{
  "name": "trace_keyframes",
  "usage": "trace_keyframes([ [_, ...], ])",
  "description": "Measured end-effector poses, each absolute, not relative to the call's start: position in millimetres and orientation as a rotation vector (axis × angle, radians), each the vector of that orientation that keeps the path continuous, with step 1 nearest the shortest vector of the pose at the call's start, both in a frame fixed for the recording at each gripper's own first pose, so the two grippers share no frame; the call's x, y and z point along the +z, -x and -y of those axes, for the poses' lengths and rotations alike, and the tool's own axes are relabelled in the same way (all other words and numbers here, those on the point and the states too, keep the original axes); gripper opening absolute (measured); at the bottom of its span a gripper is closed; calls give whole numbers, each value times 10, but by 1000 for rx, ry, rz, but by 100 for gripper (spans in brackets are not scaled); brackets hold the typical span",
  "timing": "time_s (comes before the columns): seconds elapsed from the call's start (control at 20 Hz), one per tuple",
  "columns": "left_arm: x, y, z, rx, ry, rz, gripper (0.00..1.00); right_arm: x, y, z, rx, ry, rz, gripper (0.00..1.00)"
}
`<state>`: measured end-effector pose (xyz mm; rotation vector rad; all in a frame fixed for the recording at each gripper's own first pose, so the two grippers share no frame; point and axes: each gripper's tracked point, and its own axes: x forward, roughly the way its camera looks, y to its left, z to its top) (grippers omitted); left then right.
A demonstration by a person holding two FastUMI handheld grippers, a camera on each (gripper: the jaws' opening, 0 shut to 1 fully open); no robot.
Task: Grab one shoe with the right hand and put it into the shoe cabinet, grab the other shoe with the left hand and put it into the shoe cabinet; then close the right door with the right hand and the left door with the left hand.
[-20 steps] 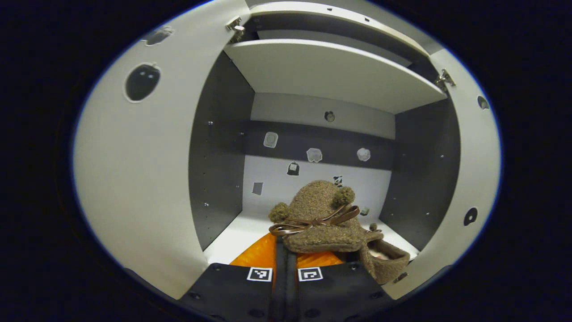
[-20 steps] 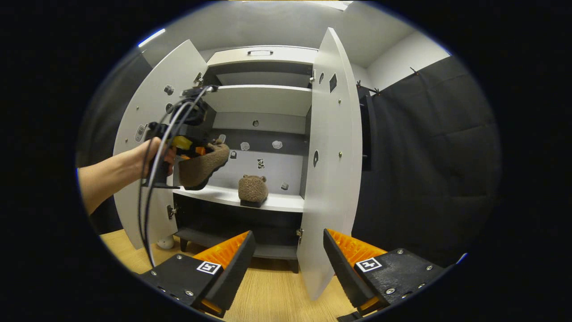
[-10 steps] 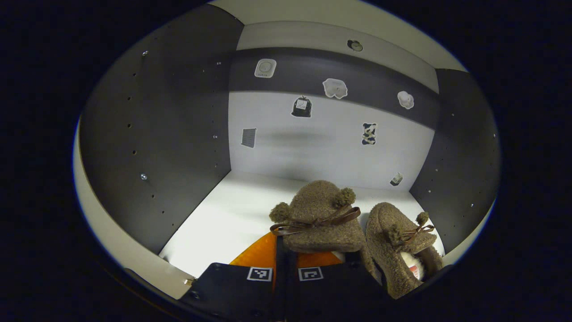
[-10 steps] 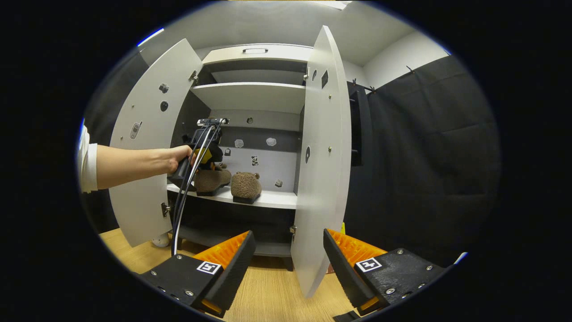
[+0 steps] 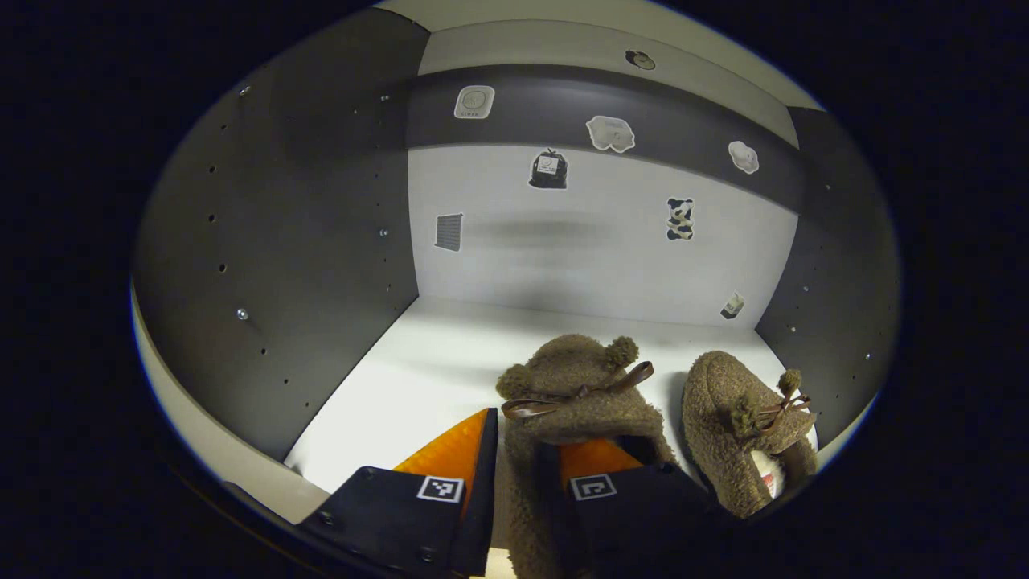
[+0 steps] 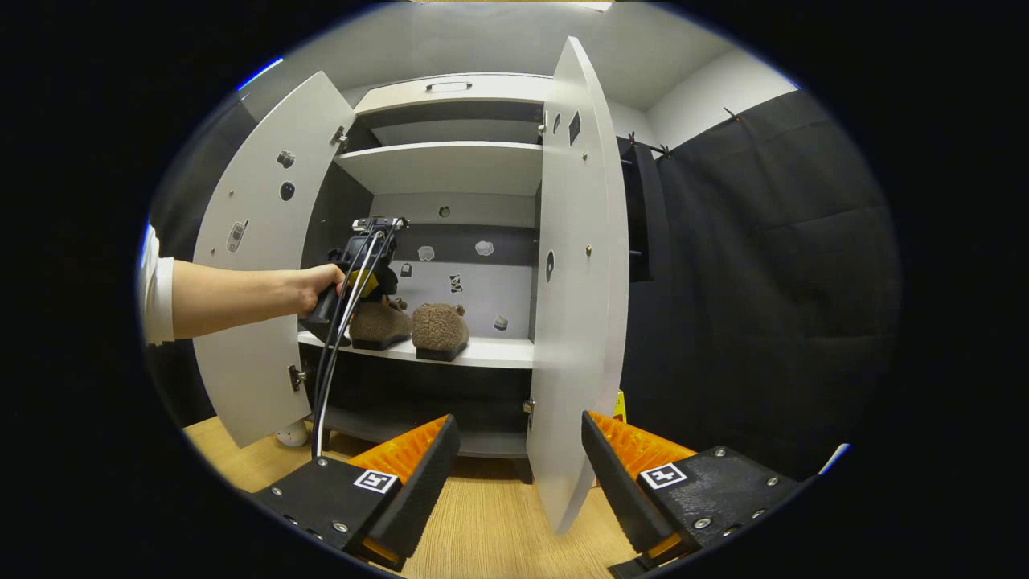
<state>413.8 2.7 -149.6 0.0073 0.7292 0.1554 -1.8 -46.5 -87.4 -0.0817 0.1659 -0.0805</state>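
Shoes first: two brown fuzzy slippers stand side by side on the white middle shelf of the shoe cabinet, toes toward the back wall. In the left gripper view the left shoe sits with its heel between the fingers of the left gripper; the fingers are parted and a gap shows on the left side, so the grip looks loosened, though the right finger is half buried in the fleece and whether it touches cannot be told. The right shoe stands just beside it, its rear cut off at the edge of the view. In the right gripper view the same pair appears small on the shelf, the left shoe partly hidden behind the left gripper and the hand that holds it. The right gripper hangs well back from the cabinet, wide open and holding nothing. Between its fingers stands the edge of the open right door; the left door is open too, its lower part hidden behind the forearm. Small stickers on the back wall are too blurred to make out.
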Motion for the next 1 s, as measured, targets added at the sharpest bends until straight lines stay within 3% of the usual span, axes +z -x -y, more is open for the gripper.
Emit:
trace_keyframes([
  [0.15, -1510, -4131, -32, 156, -20, -735, 46, -932, 48, 461, -80, 75, -182, 94],
  [0.3, -1459, -4139, -72, 159, -76, -712, 47, -955, 54, 459, -79, 62, -190, 94],
  [0.4, -1396, -4141, -151, 189, -112, -696, 67, -973, 65, 447, -76, 57, -195, 94],
  [0.45, -1383, -4122, -181, 199, -122, -694, 87, -971, 56, 437, -74, 53, -197, 94],
  [0.55, -1362, -4095, -201, 202, -119, -691, 99, -968, 68, 437, -75, 52, -195, 94],
  [1.0, -1046, -3898, -34, 79, -46, -578, 97, -965, 116, 439, -78, 53, -199, 94],
])
